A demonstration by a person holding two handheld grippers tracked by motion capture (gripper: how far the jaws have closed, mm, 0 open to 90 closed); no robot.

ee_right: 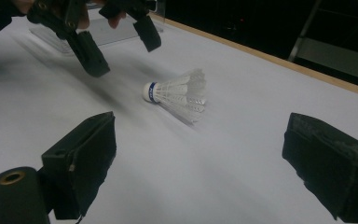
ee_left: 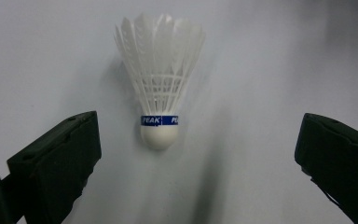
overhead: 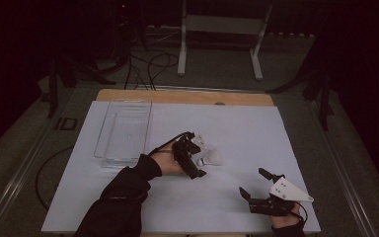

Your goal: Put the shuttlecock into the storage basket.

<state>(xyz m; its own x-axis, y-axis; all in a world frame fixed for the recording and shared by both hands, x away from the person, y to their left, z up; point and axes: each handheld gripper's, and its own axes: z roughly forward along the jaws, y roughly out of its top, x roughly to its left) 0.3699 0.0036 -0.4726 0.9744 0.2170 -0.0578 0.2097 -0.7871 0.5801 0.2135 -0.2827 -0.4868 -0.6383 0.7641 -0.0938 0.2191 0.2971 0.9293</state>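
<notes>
The clear tray at ten o'clock holds nothing visible. The left gripper, jaws spread, hovers beside the shuttlecock lying on the sheet. The right gripper rests released at five o'clock.

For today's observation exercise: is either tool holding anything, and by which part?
Nothing is held. The shuttlecock lies on the table between the open left tool; the right tool is open too.

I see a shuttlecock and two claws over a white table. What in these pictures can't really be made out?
- Shuttlecock: high view, a small pale blob partly behind the left claw; its feathers can't be told apart.
- Blue band lettering: left gripper view, curves out of sight after "PEAK".
- Clear tray: high view, too transparent and dim to tell if anything lies inside.
- Right claw: right gripper view, its jaws run off the bottom edge.
</notes>
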